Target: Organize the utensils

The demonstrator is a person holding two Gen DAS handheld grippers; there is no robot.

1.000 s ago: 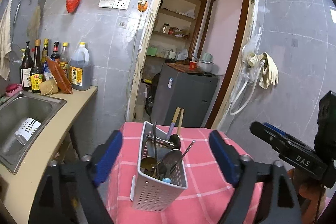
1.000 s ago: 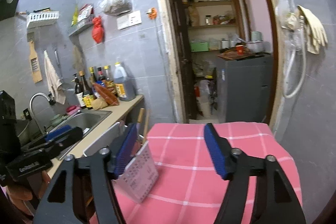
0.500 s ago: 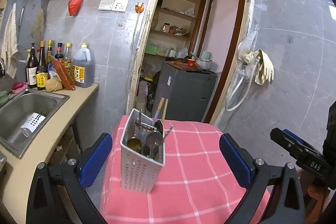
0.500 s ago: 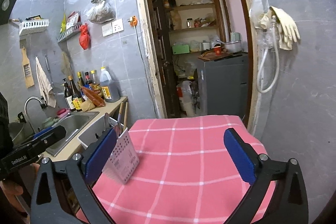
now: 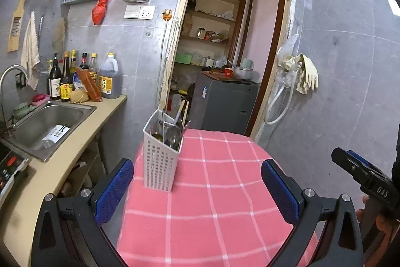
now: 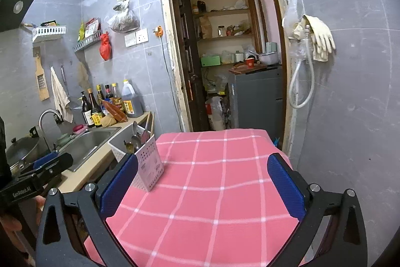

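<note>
A white perforated utensil holder [image 5: 160, 162] stands upright near the left edge of the table with the pink checked cloth [image 5: 212, 204]. Spoons and other utensils [image 5: 172, 134] stick out of its top. My left gripper [image 5: 197, 167] is open, drawn back from the holder, with only cloth between its blue pads. In the right wrist view the holder [image 6: 148, 167] stands just beyond the left finger [image 6: 120, 182] of my right gripper [image 6: 203, 162], which is open and holds nothing. Each gripper also shows at the edge of the other's view: the right gripper [image 5: 362, 177] and the left gripper [image 6: 42, 169].
A counter [image 5: 50, 174] with a steel sink [image 5: 45, 126] runs along the left; another white holder [image 5: 56, 133] lies in the sink. Sauce bottles [image 5: 82, 76] line the wall. Behind the table are an open doorway, a grey cabinet [image 5: 225, 104] and hanging rubber gloves [image 5: 307, 74].
Both grippers have pulled back from the holder and their jaws have spread wider. The holder stays on the table and now looks smaller and farther away.
</note>
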